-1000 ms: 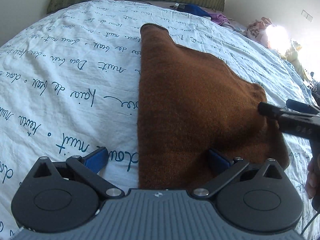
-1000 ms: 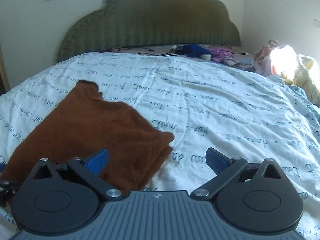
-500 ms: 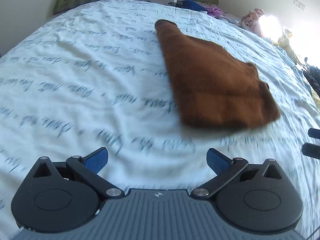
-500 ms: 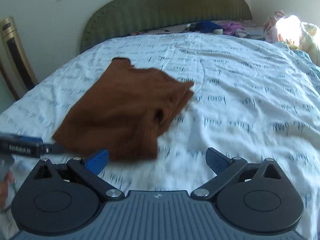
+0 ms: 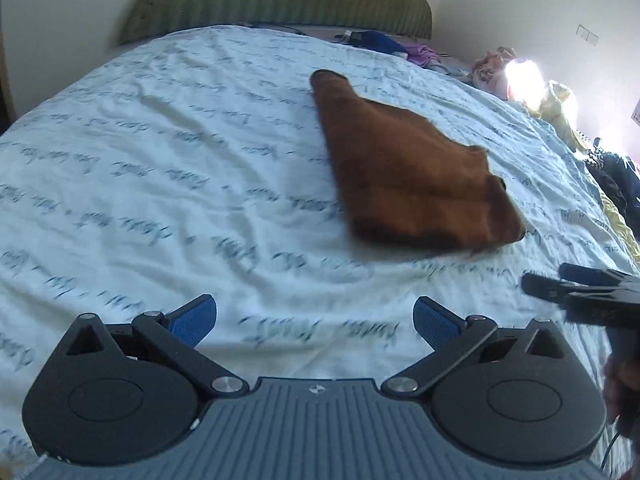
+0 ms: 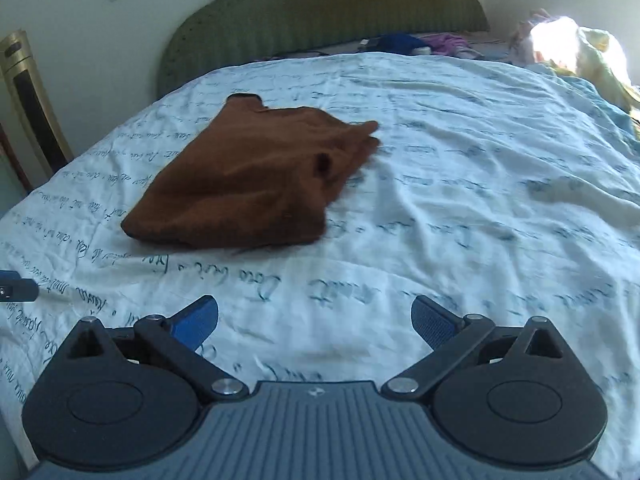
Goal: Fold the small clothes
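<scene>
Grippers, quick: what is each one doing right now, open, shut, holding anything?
Left gripper: jaws open, holding nothing, clear of the brown garment.
Right gripper: jaws open, holding nothing, above the bedsheet.

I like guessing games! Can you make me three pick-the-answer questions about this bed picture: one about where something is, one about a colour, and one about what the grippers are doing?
1. Where does the folded cloth lie?
A. on the bedspread
B. on the floor
C. on the headboard

2. What colour is the folded cloth?
A. pink
B. brown
C. green

3. What are the two grippers doing?
A. both squeeze the cloth
B. one lifts the cloth
C. both are open and hold nothing

Answers:
1 A: the folded cloth rests flat on the white bedspread with blue writing.
2 B: it is rust brown in both views.
3 C: the left gripper and right gripper have their blue fingers spread wide, with only bedspread between them, short of the cloth.
</scene>
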A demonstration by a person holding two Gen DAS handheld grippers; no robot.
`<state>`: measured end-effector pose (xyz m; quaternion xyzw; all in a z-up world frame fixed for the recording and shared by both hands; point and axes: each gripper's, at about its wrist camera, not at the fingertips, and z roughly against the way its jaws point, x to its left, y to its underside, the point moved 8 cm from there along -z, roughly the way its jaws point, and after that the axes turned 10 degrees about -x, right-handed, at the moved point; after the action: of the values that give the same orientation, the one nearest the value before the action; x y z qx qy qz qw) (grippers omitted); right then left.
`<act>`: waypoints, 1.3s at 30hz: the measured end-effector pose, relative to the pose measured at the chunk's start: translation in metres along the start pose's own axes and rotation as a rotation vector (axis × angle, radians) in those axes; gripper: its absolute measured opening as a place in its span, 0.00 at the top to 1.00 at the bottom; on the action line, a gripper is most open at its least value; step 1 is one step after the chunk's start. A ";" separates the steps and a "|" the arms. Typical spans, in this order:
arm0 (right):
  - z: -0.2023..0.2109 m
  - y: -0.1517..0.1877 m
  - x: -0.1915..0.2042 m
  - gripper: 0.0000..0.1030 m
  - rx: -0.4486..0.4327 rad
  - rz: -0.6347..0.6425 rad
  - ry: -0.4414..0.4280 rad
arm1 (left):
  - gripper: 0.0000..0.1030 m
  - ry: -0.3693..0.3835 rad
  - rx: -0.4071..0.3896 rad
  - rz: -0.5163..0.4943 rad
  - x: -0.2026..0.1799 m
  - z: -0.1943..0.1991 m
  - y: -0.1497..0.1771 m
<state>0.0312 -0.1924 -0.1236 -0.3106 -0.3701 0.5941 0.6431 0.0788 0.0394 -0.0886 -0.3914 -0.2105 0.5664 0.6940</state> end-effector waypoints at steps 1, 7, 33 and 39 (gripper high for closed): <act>-0.013 -0.001 0.006 0.00 0.003 0.012 0.012 | 0.00 -0.003 -0.003 -0.020 -0.011 -0.014 -0.002; -0.060 -0.002 0.012 0.00 0.014 0.044 0.039 | 0.00 -0.063 0.071 -0.063 -0.028 -0.072 0.011; -0.031 0.023 0.013 0.00 0.004 0.072 0.065 | 0.00 -0.164 -0.071 -0.114 -0.039 -0.061 0.029; -0.033 0.022 0.013 0.00 0.001 0.068 0.072 | 0.00 -0.165 -0.070 -0.114 -0.039 -0.061 0.029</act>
<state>0.0478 -0.1756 -0.1586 -0.3436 -0.3357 0.6043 0.6357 0.0954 -0.0148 -0.1422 -0.3550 -0.3086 0.5485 0.6913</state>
